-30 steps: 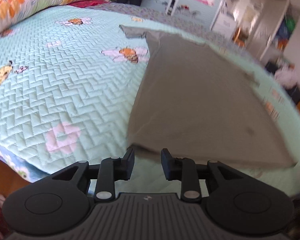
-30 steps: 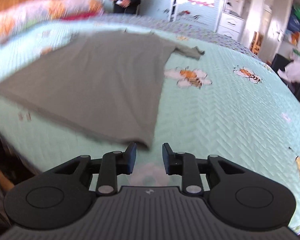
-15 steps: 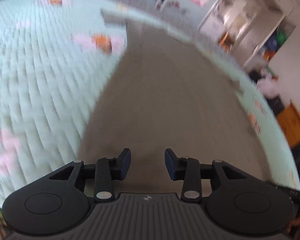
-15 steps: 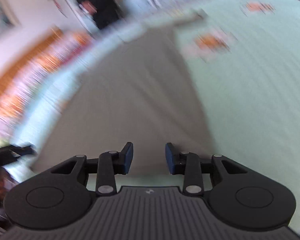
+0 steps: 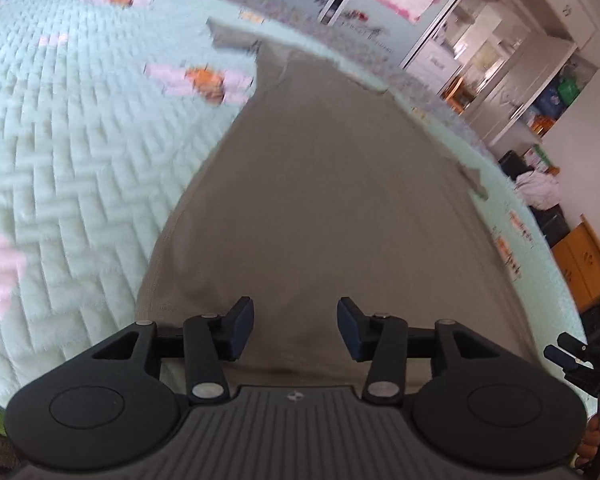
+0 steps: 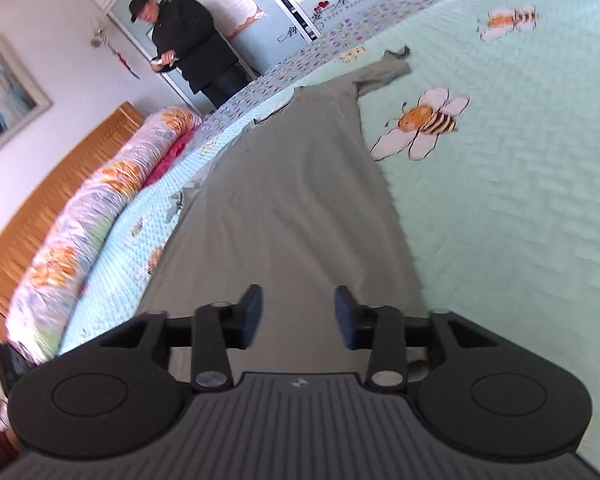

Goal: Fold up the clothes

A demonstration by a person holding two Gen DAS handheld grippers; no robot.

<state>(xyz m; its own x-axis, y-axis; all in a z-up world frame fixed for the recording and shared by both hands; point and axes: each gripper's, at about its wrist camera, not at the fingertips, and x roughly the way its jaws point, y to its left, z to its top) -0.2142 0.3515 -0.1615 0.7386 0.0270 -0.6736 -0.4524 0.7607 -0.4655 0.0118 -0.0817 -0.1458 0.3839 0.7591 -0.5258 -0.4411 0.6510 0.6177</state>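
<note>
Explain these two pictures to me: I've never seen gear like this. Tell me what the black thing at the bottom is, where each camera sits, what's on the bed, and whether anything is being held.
No robot here: a person carries a two-finger hand-held gripper in each hand, with a wide-angle camera on each looking forward along the fingers. One picture comes from the left gripper, the other from the right gripper. The black shape at the bottom is the tool itself.

A grey T-shirt lies spread flat on a pale green quilt with bee pictures. Both grippers sit at the shirt's near hem. Their jaws have just been opening; the shirt shows in the gap between them, but nothing is pinched, so nothing is held. Another person stands beyond the bed.
</note>
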